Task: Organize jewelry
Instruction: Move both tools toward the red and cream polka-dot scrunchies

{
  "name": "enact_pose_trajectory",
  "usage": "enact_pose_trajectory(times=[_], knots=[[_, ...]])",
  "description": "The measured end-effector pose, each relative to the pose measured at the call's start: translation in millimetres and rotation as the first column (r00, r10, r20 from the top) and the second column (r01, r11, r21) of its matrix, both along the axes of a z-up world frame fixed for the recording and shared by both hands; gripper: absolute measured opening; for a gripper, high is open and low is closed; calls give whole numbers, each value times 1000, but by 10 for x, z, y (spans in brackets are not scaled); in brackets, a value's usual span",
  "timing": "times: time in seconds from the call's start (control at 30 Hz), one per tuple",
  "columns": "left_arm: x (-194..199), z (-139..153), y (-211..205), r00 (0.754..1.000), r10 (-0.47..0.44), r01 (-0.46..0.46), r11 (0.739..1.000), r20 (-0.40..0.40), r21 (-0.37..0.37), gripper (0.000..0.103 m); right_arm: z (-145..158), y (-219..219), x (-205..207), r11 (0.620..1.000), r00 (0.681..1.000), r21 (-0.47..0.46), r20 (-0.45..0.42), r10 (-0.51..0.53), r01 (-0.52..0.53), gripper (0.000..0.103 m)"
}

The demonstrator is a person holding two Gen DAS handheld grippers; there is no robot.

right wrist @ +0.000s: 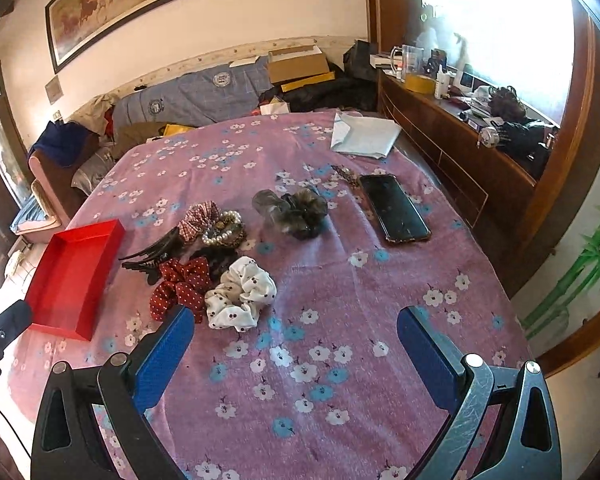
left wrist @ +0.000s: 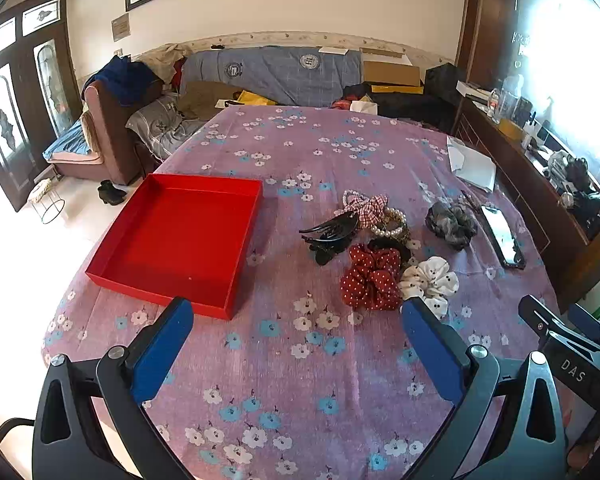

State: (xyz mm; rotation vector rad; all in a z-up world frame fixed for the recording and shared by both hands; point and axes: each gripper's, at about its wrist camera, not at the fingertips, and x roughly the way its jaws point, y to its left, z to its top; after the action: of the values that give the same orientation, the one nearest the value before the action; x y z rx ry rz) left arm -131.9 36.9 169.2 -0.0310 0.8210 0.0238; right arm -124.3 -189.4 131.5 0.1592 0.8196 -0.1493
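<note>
An empty red tray (left wrist: 180,236) sits on the purple flowered tablecloth, left of a pile of hair accessories; it also shows in the right wrist view (right wrist: 76,276). The pile holds a red polka-dot scrunchie (left wrist: 370,280), a white scrunchie (left wrist: 430,280), a black claw clip (left wrist: 332,234), a checked scrunchie (left wrist: 366,208), pearl bands (left wrist: 392,224) and a grey scrunchie (left wrist: 452,224). My left gripper (left wrist: 298,308) is open and empty, just short of the pile. My right gripper (right wrist: 296,318) is open and empty, near the white scrunchie (right wrist: 240,294) and red scrunchie (right wrist: 180,286).
A black phone (right wrist: 396,208) lies right of the grey scrunchie (right wrist: 292,210). Folded white paper (right wrist: 364,134) lies at the table's far right. A wooden cabinet (right wrist: 460,148) runs along the right edge. A cluttered sofa (left wrist: 268,76) stands behind the table.
</note>
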Motion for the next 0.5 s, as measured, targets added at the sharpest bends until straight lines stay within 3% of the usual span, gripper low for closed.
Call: enact_pose_trajectory(times=[0.5], knots=[[58, -117, -64, 998, -29, 31, 999, -56, 41, 103, -80, 34, 57, 1000, 999, 10, -42, -12, 12, 103]])
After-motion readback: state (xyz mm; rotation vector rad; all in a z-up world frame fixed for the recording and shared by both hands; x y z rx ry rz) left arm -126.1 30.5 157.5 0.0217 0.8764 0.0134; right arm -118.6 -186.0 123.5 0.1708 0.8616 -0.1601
